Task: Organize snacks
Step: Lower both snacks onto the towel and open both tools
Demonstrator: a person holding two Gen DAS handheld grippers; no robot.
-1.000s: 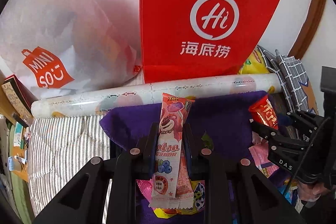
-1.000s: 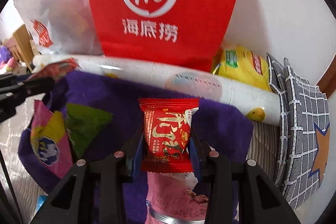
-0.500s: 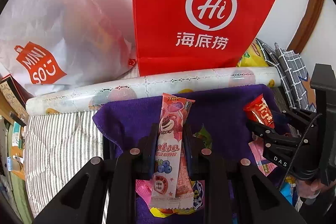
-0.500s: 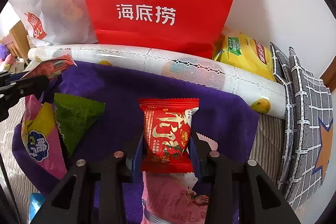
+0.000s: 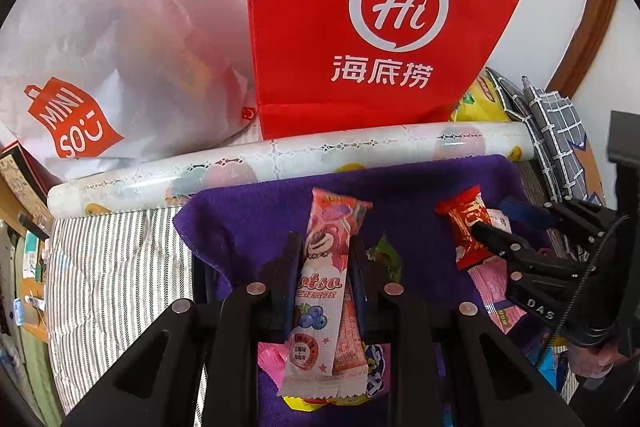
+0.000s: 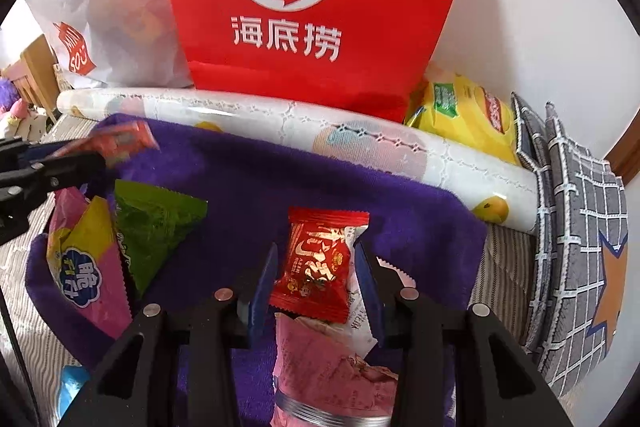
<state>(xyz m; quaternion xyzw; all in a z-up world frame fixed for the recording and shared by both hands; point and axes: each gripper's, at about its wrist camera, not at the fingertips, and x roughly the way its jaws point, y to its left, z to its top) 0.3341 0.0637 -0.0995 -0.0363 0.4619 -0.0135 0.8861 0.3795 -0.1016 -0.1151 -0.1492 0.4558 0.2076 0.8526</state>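
My left gripper (image 5: 326, 255) is shut on a long pink Lotso snack packet (image 5: 320, 287), held upright over a purple towel (image 5: 248, 219). My right gripper (image 6: 316, 263) is shut on a small red candy packet (image 6: 316, 267), which sits slightly tilted between the blue pads. In the left wrist view the right gripper (image 5: 496, 219) shows at the right with that red packet (image 5: 460, 227). In the right wrist view the left gripper (image 6: 92, 155) reaches in from the left edge with the pink packet (image 6: 120, 141). More snack packets lie on the purple towel (image 6: 260, 179).
A red Hi bag (image 5: 380, 27) and a white Miniso bag (image 5: 100, 67) stand against the wall behind a rolled patterned sheet (image 5: 280, 155). A green triangular packet (image 6: 156, 223) and a pink-yellow packet (image 6: 84, 259) lie at the left. A yellow bag (image 6: 464, 115) and checked cushions (image 6: 576, 227) fill the right.
The right wrist view has drawn back a little, so more of the towel and the green packet show. The red packet now sits tilted in the jaws. The left grip is unchanged.
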